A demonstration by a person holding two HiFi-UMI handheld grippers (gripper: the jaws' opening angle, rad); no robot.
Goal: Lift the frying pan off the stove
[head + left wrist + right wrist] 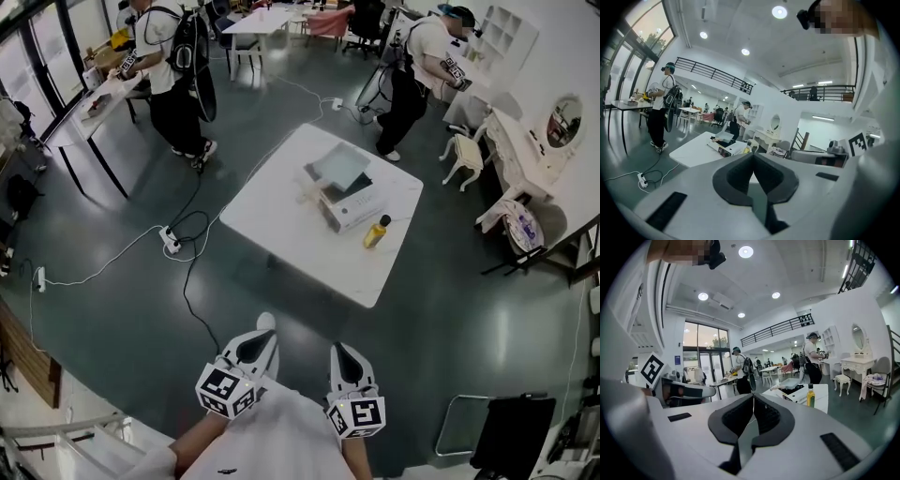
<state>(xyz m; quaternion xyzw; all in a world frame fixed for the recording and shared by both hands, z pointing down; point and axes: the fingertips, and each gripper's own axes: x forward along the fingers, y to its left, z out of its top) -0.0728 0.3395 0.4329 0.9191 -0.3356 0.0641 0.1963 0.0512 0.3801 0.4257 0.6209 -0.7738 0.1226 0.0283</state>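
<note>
Grey floor [450,281] separates the frying pan [339,166] from the left gripper [266,323] and right gripper [337,351], both closed and empty. Approach step, I judge: close in, then open.

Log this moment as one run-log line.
stage: before grasp, both short of table | left hand-held gripper: shut, empty | right hand-held gripper: shut, empty | frying pan: on stove, untouched

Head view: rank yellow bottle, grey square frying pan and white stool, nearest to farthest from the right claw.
1. Yellow plastic bottle, near side of the white table, closest to the right claw.
2. Grey square frying pan, mid-table on the white stove.
3. White stool, on the floor past the table, far right.
</note>
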